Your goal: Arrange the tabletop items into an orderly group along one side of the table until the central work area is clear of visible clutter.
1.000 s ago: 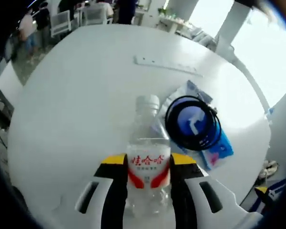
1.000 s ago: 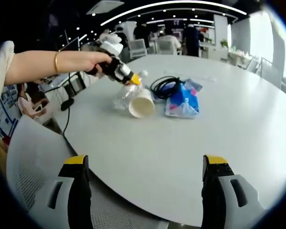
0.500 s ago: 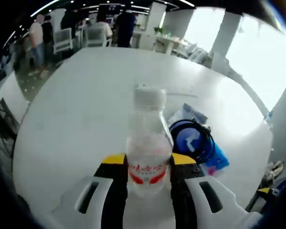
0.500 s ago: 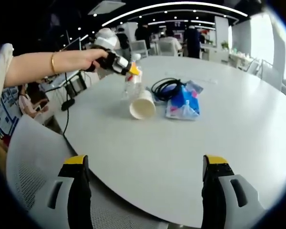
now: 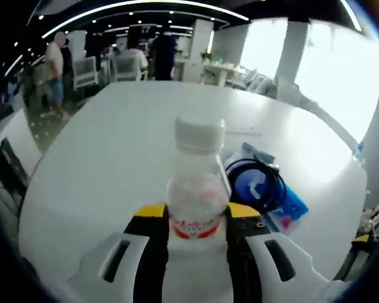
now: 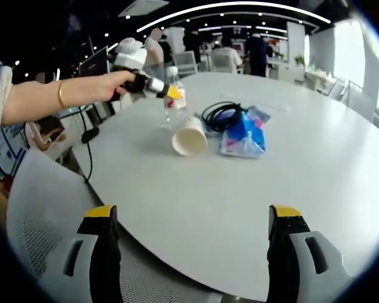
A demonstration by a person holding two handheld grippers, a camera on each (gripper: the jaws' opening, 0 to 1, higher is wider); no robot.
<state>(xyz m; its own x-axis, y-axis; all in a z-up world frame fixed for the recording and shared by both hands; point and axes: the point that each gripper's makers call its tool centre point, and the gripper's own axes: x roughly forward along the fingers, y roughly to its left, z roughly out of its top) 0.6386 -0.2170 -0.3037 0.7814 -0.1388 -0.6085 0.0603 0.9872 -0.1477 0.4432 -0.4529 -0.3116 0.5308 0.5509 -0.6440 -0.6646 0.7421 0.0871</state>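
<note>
A big round white table [image 6: 290, 189] fills the room's middle. On it, in the right gripper view, lies a white paper cup [image 6: 189, 135] on its side, with its open mouth facing the camera. Just beside the cup is a coil of black cable [image 6: 221, 115], which rests partly on a blue packet [image 6: 243, 136]. A flat white strip [image 5: 243, 132] lies farther off on the table. People and chairs stand far back in the room. A white chair [image 6: 47, 208] sits near the table's edge.

A second ago the water bottle [image 5: 196, 189] was tipped over. Now it stands upright, its white cap on top.

The left gripper [image 5: 195, 221] is closed on the bottle, its two yellow-tipped jaws pressing the sides at the red label. In the right gripper view a person's hand [image 6: 110, 85] holds that gripper, and the bottle [image 6: 173, 95] stands just behind the cup.

The right gripper [image 6: 194, 218] is spread wide apart and holds nothing. It hangs near the table's edge, well apart from the things.
</note>
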